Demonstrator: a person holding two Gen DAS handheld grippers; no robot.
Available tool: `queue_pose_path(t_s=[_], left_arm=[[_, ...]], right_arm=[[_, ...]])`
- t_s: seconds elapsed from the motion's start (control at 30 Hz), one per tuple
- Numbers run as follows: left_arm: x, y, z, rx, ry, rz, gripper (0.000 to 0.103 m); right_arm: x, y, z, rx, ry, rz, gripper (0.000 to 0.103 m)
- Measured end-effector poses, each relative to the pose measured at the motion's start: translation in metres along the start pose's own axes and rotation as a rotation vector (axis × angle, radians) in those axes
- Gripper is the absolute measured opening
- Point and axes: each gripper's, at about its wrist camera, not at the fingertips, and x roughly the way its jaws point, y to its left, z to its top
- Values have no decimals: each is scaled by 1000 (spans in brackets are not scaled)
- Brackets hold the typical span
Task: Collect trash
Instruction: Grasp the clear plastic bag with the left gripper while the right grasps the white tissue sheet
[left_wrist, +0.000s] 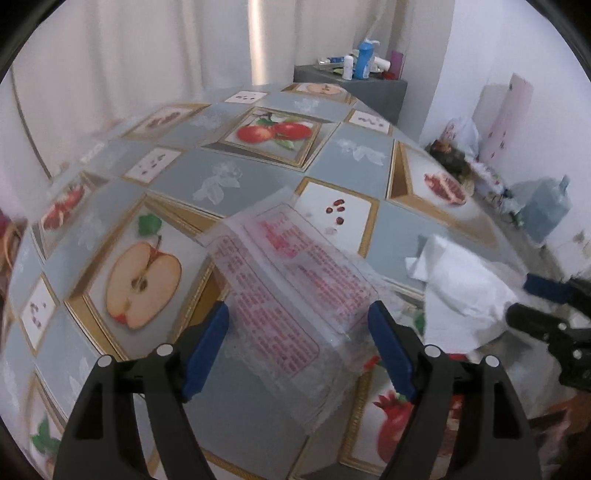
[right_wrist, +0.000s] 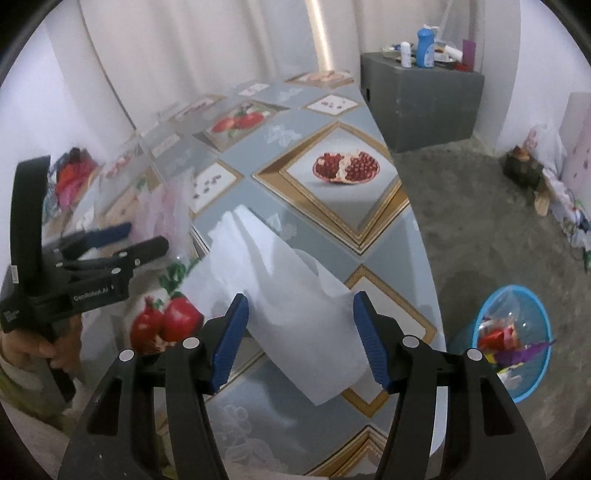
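A clear plastic wrapper with red print (left_wrist: 291, 280) lies flat on the fruit-pattern tablecloth (left_wrist: 229, 173). My left gripper (left_wrist: 299, 328) is open, its blue pads on either side of the wrapper's near end. A crumpled white tissue (right_wrist: 288, 302) lies on the table near its right edge; it also shows in the left wrist view (left_wrist: 461, 288). My right gripper (right_wrist: 301, 321) is open, its pads on either side of the tissue. The left gripper also shows in the right wrist view (right_wrist: 122, 240), and the right gripper shows at the right in the left wrist view (left_wrist: 532, 299).
A blue trash basket (right_wrist: 517, 339) holding colourful wrappers stands on the floor right of the table. A grey box (right_wrist: 421, 99) with bottles stands behind the table. Bags and clutter (right_wrist: 535, 173) lie along the right wall. Curtains hang behind.
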Motion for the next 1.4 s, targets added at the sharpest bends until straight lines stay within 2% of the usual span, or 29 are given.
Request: queue_pose_path(t_s=[0.17, 0.27, 0.43, 0.5, 0.6, 0.8, 0.87, 1.07, 1.2, 1.27, 1.4], left_arm=[[3, -3, 0, 34, -17, 12, 76], [3, -4, 1, 45, -26, 7, 71], [2, -5, 3, 51, -40, 15, 52], [2, -5, 3, 54, -48, 23, 40], [1, -7, 3, 98, -67, 59, 29], [2, -13, 3, 148, -79, 105, 11], [3, -13, 3, 151, -78, 107, 9], [3, -12, 4, 148, -77, 107, 3], [2, -9, 4, 137, -79, 88, 1], [2, -9, 4, 134, -80, 79, 1], [-2, -7, 4, 125, -91, 67, 1]], right_arm=[[2, 2, -1, -24, -4, 11, 58], [3, 6, -2, -48, -5, -1, 58], [4, 12, -3, -82, -7, -34, 58], [5, 15, -4, -99, -6, -52, 58], [6, 18, -5, -112, -10, -70, 58], [7, 20, -6, -122, -16, -98, 55], [6, 19, -6, -116, -18, -102, 53], [5, 18, -6, -106, -26, -114, 40], [4, 19, -6, -101, -31, -115, 27], [4, 19, -6, -92, -32, -110, 17], [3, 18, -6, -69, -34, -90, 6]])
